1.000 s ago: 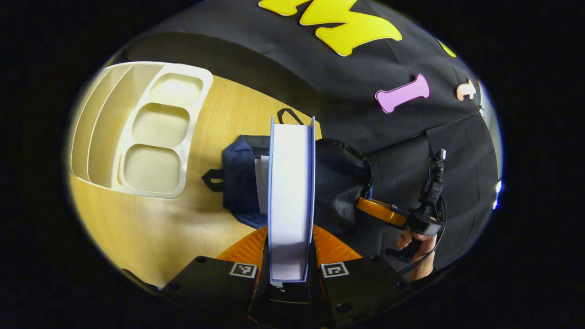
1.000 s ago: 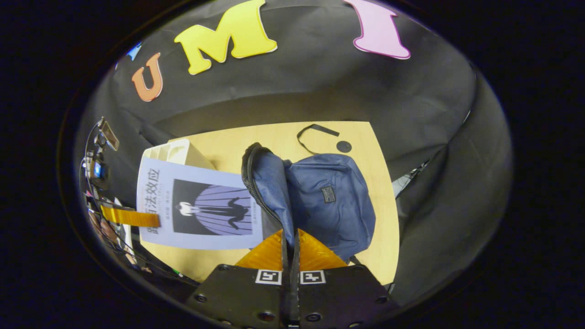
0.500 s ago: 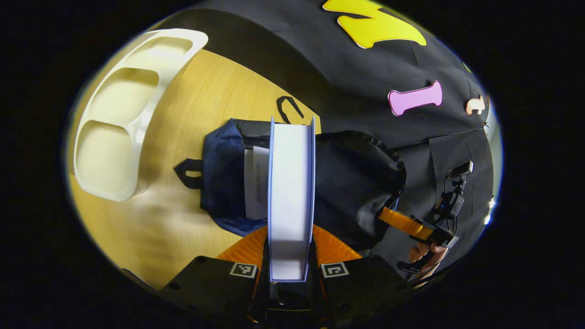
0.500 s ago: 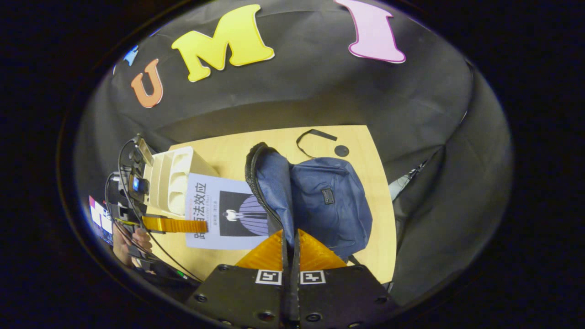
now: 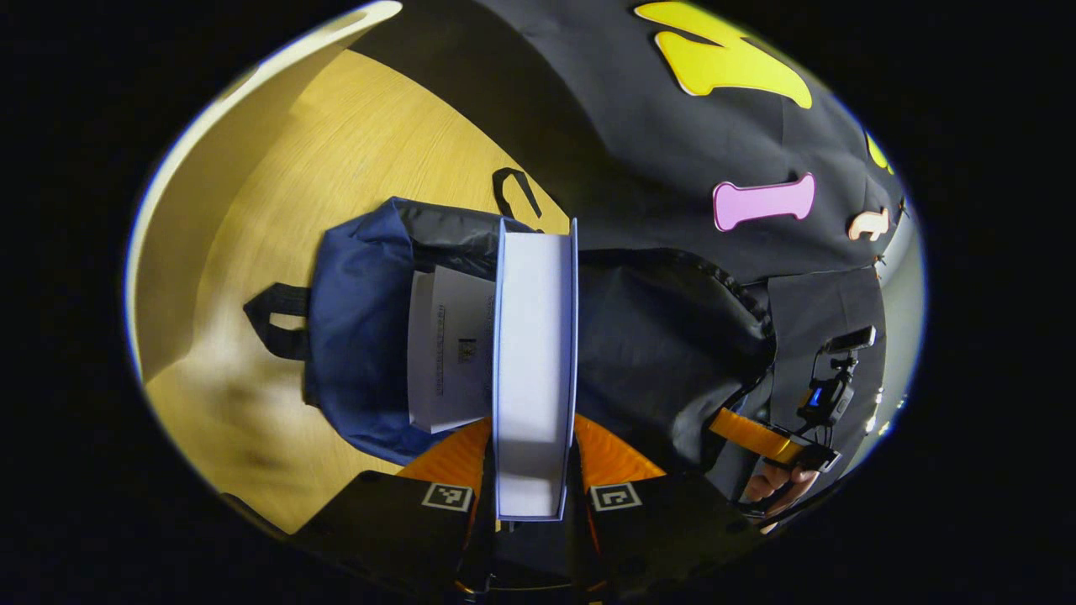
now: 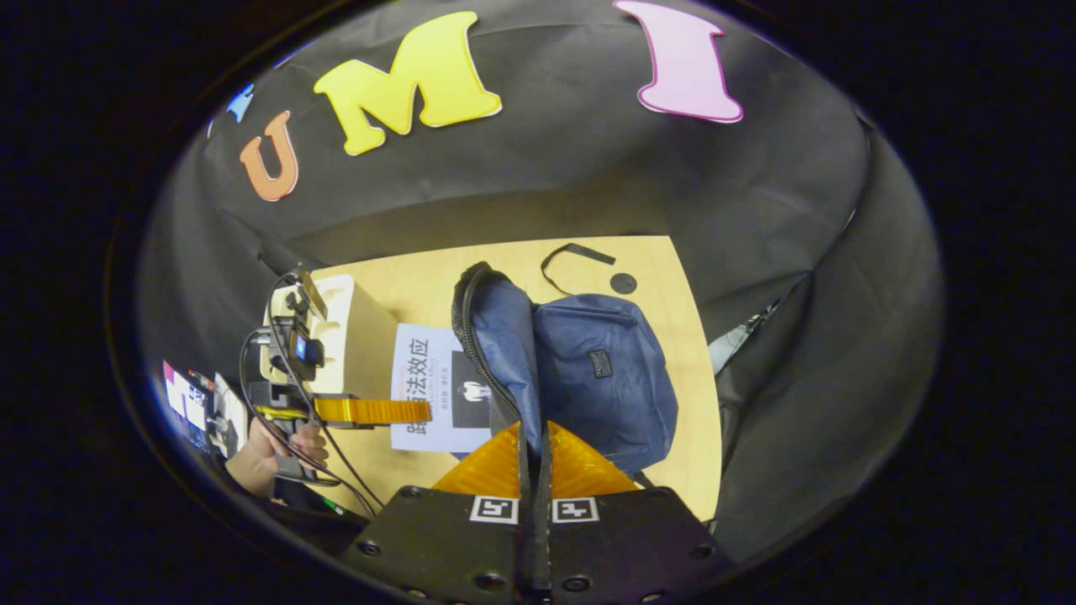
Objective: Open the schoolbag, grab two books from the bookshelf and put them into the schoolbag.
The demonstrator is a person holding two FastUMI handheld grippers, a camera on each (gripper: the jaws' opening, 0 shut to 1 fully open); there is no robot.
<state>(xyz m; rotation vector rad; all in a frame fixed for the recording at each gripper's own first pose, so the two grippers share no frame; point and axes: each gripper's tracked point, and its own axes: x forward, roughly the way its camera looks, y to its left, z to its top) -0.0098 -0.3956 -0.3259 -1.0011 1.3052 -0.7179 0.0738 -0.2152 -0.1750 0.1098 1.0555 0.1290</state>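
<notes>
With the right claw (image 6: 533, 470) pinching the schoolbag (image 6: 605, 378) flap up, the left claw (image 5: 531, 466), clamping the book (image 5: 534, 370), should slide it in squarely.

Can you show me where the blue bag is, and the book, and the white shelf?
schoolbag (image 6: 609, 378): right gripper view, front panel.
book (image 5: 534, 361): left gripper view, page edge.
bookshelf (image 6: 361, 340): right gripper view, side wall.
</notes>
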